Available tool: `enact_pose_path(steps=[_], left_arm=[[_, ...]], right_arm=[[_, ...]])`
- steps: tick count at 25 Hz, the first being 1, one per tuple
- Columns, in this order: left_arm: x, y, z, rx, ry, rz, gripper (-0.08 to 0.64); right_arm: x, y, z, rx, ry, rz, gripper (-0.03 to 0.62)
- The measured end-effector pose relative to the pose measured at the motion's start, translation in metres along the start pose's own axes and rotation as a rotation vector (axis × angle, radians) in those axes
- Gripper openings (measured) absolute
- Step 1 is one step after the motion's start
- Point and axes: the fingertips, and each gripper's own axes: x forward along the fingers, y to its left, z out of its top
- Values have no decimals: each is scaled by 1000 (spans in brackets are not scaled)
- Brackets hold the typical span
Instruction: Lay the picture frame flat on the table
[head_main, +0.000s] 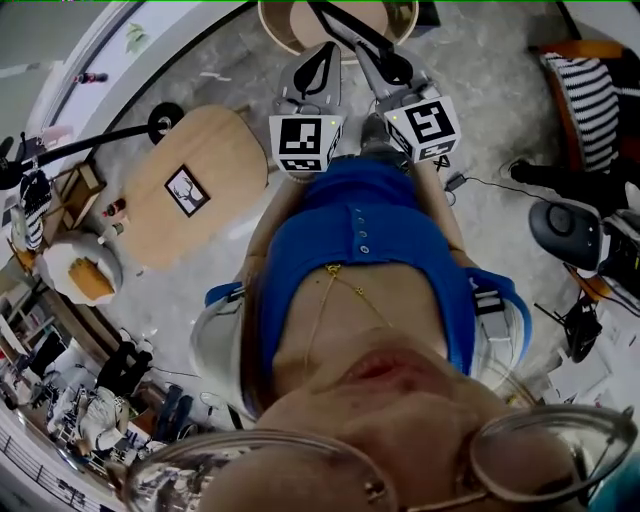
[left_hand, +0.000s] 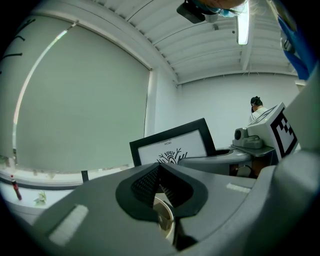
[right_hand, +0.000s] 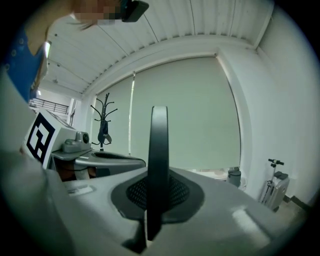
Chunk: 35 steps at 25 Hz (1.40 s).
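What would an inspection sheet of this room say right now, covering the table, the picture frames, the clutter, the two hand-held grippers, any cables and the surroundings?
Surface: oval wooden table at the head view's left, on a mottled grey floor.
Job's things: one black picture frame is held upright in the air by its edge; a second frame lies flat on the table.
Clutter: striped cushion on a chair; dark equipment on the floor.
Grippers: right gripper is shut on the picture frame; left gripper is shut, with nothing between its jaws.
Cables: one thin dark cable on the floor.
Surroundings: drawn window blinds and a coat stand.
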Motion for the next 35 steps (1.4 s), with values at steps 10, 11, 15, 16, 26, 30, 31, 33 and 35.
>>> enact_pose_path(steps=[10, 11, 15, 16, 26, 30, 31, 33, 35], left_arm=[[100, -10, 26, 16, -13, 144, 0], [106, -11, 26, 16, -12, 159, 0], [127, -25, 25, 15, -11, 194, 0], [132, -29, 25, 12, -11, 198, 0], [145, -17, 5, -4, 18, 224, 0], [159, -11, 6, -2, 14, 190, 0], [164, -10, 7, -3, 10, 177, 0], [173, -6, 8, -6, 1, 154, 0], [182, 6, 10, -6, -8, 131, 0]], right_arm=[[24, -105, 27, 1, -37, 144, 9], [23, -112, 26, 7, -37, 155, 9], [20, -139, 22, 24, -36, 195, 9], [20, -145, 22, 25, -35, 205, 9], [48, -151, 12, 16, -17, 264, 9], [58, -156, 10, 24, -12, 245, 9], [60, -159, 10, 23, -13, 236, 9], [65, -165, 11, 19, -19, 215, 9], [76, -168, 13, 25, -26, 194, 9]])
